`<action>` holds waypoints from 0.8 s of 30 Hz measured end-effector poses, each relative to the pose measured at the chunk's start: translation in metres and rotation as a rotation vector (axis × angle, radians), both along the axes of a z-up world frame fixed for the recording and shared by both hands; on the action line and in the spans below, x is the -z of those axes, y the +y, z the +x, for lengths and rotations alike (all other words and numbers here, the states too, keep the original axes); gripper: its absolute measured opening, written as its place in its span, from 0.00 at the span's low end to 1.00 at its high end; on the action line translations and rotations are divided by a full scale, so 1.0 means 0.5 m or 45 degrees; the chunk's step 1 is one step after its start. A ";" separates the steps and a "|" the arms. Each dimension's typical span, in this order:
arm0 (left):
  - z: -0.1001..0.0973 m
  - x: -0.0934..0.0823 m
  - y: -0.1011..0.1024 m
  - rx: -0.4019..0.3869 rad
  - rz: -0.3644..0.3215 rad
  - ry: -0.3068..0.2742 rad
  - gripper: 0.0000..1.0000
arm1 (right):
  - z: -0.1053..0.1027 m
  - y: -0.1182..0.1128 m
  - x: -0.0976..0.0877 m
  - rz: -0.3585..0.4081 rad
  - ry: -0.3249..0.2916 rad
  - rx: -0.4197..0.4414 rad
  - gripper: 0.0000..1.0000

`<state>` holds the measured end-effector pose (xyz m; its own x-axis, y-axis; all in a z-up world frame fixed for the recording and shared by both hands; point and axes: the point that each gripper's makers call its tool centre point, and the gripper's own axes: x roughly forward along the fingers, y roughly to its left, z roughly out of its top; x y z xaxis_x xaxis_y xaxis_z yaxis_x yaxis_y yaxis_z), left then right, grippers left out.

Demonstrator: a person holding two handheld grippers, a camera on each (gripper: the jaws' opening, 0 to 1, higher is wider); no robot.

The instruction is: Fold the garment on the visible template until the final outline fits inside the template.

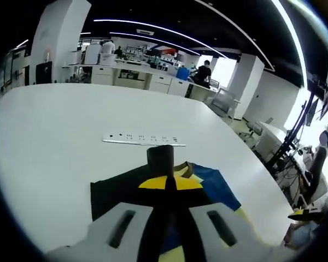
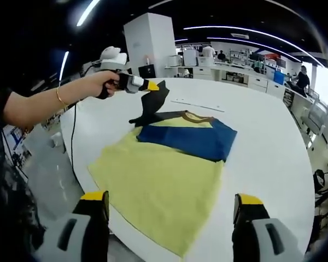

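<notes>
1. A large white table [image 2: 273, 158] is filling an open-plan lab, with workbenches, white columns and a few people standing far behind under strip lights.
2. Nearest in the right gripper view, the right gripper [image 2: 169, 210] is hovering over the table's near edge, its yellow-tipped jaws standing wide apart and holding nothing.
3. Just beyond them the garment [image 2: 164, 180] is lying flat on the table — a yellow body, a blue sleeve [image 2: 188, 139] folded across the chest, a brown-trimmed collar [image 2: 194, 115] at the far end.
4. Farther on and to the left, the person's hand [image 2: 101, 83] is holding the left gripper [image 2: 152, 85] above the table; its yellow-tipped jaws are clamped on the black sleeve [image 2: 152, 106], lifting it off the cloth.
5. In the left gripper view, the left gripper's jaws are meeting on a black fold that is sticking up between them, the garment spread below.
6. Beyond the collar, a white power strip [image 1: 144, 140] is resting on the table — well apart from the garment.
</notes>
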<state>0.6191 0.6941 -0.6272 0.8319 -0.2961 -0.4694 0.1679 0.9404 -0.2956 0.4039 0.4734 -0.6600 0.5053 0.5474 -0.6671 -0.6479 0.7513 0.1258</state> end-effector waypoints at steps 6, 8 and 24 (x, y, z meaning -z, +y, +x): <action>0.008 0.008 -0.056 0.049 -0.014 -0.001 0.00 | -0.001 -0.004 0.004 0.003 0.010 0.016 0.95; 0.009 0.012 -0.070 0.061 -0.019 0.003 0.00 | -0.002 -0.006 0.008 0.002 0.016 0.019 0.95; -0.009 0.086 -0.153 0.198 0.022 0.072 0.00 | -0.003 -0.007 0.019 0.002 0.040 0.031 0.95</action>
<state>0.6146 0.6178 -0.6700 0.7487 -0.4104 -0.5206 0.2952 0.9096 -0.2925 0.4026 0.4701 -0.6693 0.4975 0.5364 -0.6817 -0.6251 0.7666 0.1470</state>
